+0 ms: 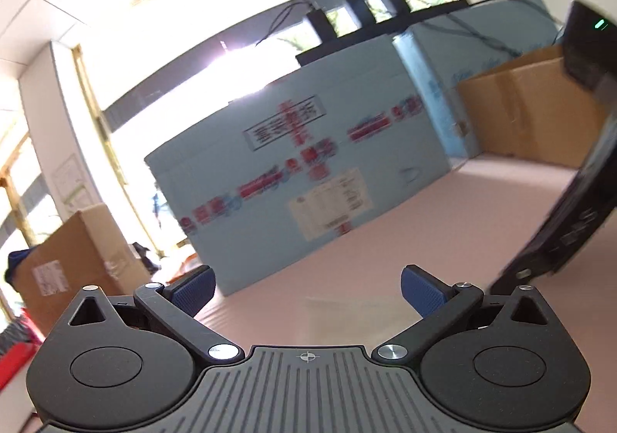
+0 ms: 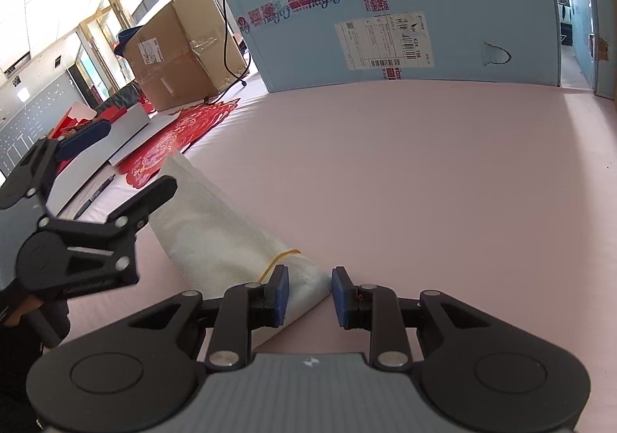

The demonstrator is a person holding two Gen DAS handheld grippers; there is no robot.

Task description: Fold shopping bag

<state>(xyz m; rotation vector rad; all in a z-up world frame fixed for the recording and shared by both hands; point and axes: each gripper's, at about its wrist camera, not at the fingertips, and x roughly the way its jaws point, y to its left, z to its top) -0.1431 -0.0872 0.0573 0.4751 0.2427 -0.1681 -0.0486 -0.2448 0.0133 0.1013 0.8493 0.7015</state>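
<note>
A white shopping bag (image 2: pixel 219 224), rolled into a long bundle with a yellow rubber band (image 2: pixel 279 259) around it, lies on the pink table (image 2: pixel 424 182). My right gripper (image 2: pixel 310 296) sits low over the bundle's near end, which lies between the blue pads (image 2: pixel 280 294). The right pad stands just off the bag's corner, and I see no squeeze. My left gripper (image 2: pixel 131 157) hangs open at the left, one finger across the bundle's far end. In the left wrist view the left gripper (image 1: pixel 306 294) is open with only bare table between its pads, and the bag is out of sight.
A big light-blue carton (image 2: pixel 385 28) stands across the back of the table. A brown cardboard box (image 2: pixel 181 47) is at the back left. A red paper cutting (image 2: pixel 181 132), a white flat box (image 2: pixel 96 155) and a pen (image 2: pixel 96 196) lie left of the bag.
</note>
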